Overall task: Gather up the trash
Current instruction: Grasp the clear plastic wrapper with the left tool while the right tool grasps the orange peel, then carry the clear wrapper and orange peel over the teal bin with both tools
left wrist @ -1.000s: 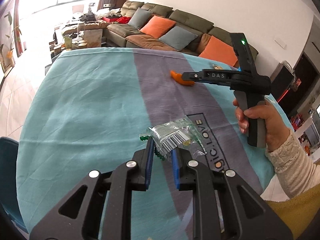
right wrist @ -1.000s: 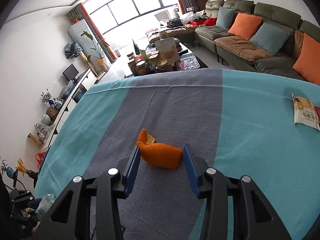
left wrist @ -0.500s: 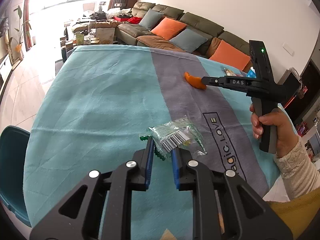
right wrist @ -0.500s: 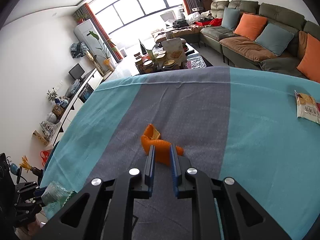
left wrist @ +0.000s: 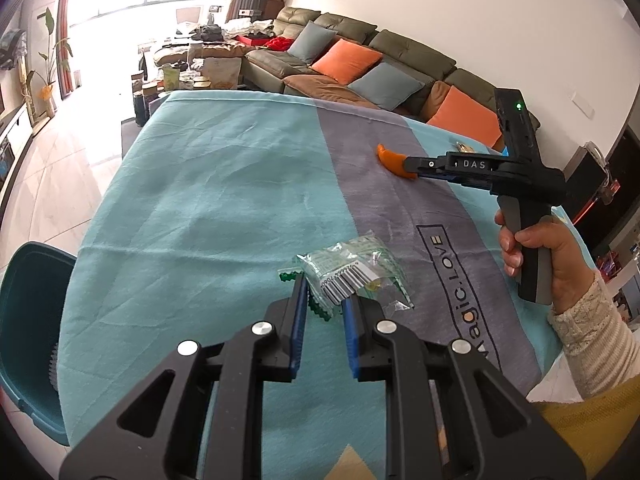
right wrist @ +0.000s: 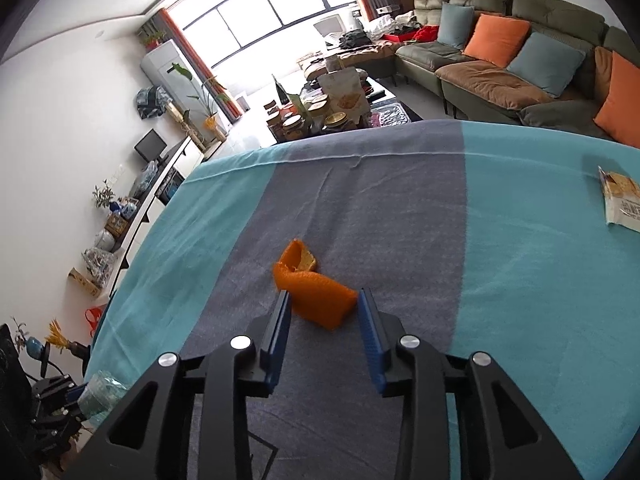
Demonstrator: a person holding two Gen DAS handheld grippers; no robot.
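- Orange peel [right wrist: 316,294] lies on the grey stripe [right wrist: 400,208] of the tablecloth, between the pads of the right gripper [right wrist: 325,314]; its jaws have just been opening, and no firm squeeze is seen.
- Risk: the curled peel could be dropped or pushed along the grey stripe if it is lifted with the jaws this slack.
- Clear plastic wrapper [left wrist: 352,276] is pinched by the narrowly set left gripper [left wrist: 325,300], at the near edge of the grey stripe.
- Risk: only a crinkled corner is held; the film could slide out.
- A snack packet [right wrist: 622,200] is left well to the right of the grey stripe.
- A teal bin [left wrist: 28,332] stands off the left of the grey stripe, beyond the cloth edge; nothing is seen blocking the way.
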